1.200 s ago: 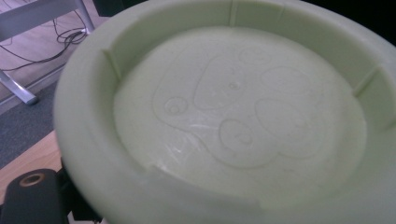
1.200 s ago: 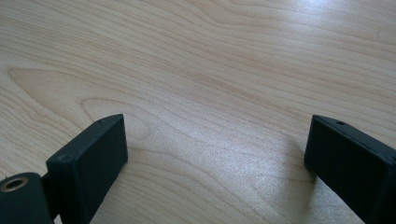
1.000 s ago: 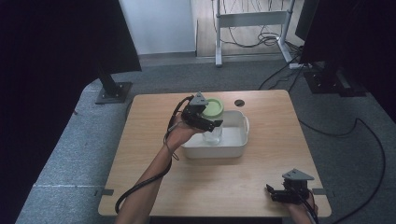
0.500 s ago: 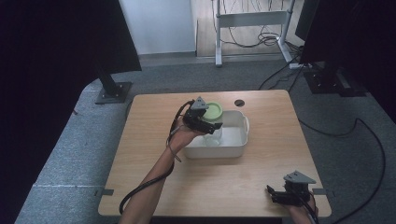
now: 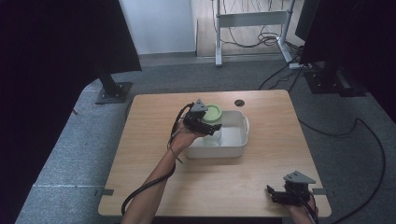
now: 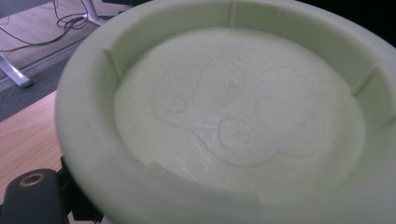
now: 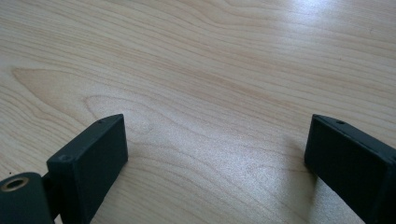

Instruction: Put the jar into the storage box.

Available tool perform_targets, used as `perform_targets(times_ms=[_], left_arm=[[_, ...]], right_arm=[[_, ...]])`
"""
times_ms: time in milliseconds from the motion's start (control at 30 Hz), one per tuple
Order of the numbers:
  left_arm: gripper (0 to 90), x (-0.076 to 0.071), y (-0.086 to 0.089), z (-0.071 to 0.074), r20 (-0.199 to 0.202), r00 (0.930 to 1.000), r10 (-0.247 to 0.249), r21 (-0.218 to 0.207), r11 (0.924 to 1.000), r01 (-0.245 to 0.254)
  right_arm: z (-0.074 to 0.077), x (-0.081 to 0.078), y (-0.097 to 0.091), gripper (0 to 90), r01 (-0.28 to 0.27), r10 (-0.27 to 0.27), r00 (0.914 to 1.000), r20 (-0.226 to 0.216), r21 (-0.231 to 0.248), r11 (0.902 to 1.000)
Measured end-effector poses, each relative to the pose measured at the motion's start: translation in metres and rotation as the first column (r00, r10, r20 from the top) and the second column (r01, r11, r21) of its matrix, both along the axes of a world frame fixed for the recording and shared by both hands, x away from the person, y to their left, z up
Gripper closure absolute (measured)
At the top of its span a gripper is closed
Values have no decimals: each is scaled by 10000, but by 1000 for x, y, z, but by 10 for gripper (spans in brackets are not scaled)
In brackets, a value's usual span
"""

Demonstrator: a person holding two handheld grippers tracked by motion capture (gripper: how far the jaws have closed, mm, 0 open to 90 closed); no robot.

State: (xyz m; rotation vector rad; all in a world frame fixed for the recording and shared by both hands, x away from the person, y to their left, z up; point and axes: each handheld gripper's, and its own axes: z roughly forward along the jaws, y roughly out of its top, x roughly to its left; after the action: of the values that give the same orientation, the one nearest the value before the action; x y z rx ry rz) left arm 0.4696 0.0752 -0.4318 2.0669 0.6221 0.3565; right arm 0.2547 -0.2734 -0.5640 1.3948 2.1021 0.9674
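Wood table (image 5: 261, 186); lid (image 6: 233, 116) embossed shapes.

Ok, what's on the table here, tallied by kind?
Jar with a green lid: 1
White tub: 1
Grippers: 2, the left gripper at the jar, the right gripper open over bare table
Total: 4

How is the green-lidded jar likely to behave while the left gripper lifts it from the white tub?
The jar looks clear and smooth-walled, so it may be slippery and possibly fragile. Its broad green lid has a raised rim, which probably gives the left gripper a firmer hold than the wall would. Being tall with a wide top, it might tip if set down crooked in the tub.
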Motion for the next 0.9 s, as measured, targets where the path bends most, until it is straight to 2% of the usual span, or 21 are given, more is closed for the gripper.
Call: perform_targets(times_ms=[133,233,667,900], left_arm=[[115,-1,-2,1,25,9999,-145,188,9997,145],[114,-1,-3,2,-105,9999,-100,392,9992,104],[108,0,-2,1,-175,9998,-44,244,9997,49],[69,1,1,0,-258,9997,39,163,9999,-34]], right_arm=[[0,0,0,56,1,-1,10000,-1,-3,10000],[0,0,0,56,1,-1,10000,-1,-5,10000],[0,0,0,56,-2,2,10000,-29,20,10000],[1,3,0,57,48,-48,9999,-137,34,10000]])
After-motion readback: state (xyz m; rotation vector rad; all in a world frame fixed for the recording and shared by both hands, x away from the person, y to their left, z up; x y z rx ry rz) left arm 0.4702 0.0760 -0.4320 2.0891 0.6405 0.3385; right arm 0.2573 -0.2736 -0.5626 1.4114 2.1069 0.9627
